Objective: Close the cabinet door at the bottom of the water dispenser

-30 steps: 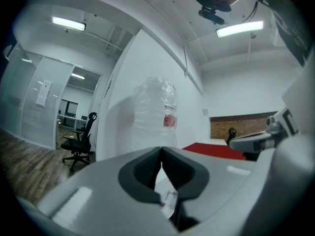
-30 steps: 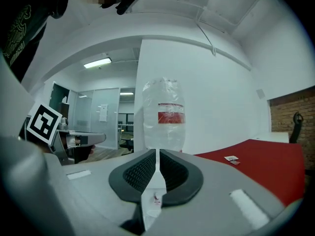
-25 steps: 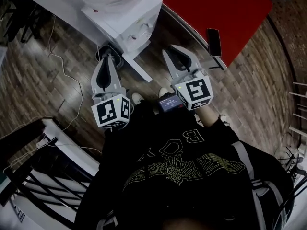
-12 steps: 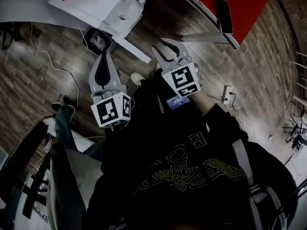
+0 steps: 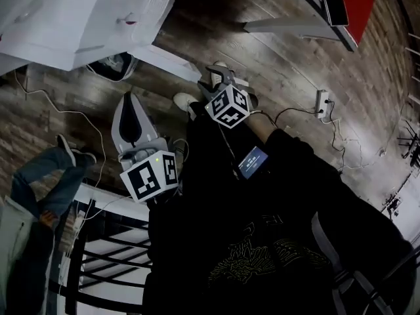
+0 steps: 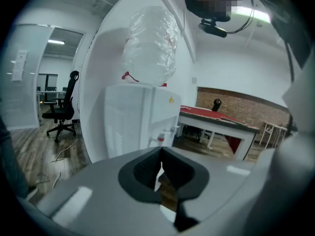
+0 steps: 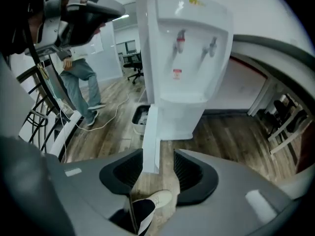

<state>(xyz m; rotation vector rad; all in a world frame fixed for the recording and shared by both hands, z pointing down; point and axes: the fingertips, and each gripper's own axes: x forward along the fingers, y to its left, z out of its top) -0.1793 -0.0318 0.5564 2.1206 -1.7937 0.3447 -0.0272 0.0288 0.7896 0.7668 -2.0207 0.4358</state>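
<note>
Both have sunk since a second ago: the left gripper [image 6: 159, 167] is pinched shut and empty, while the right gripper [image 7: 158, 163] is opening, its pads clear of the thin slab-like door [image 7: 150, 136] showing edge-on between them. The smooth white door stands ajar from the boxy dispenser [image 7: 187, 58], low over the plank floor [image 7: 236, 132].

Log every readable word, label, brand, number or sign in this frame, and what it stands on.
No text can be read at this moment.
Red label on the water dispenser: too small.
Yellow mark on its top: blurred.
Small lit screen: too small.
Shirt print: too dark.
Sheet on the glass wall: blurred.
</note>
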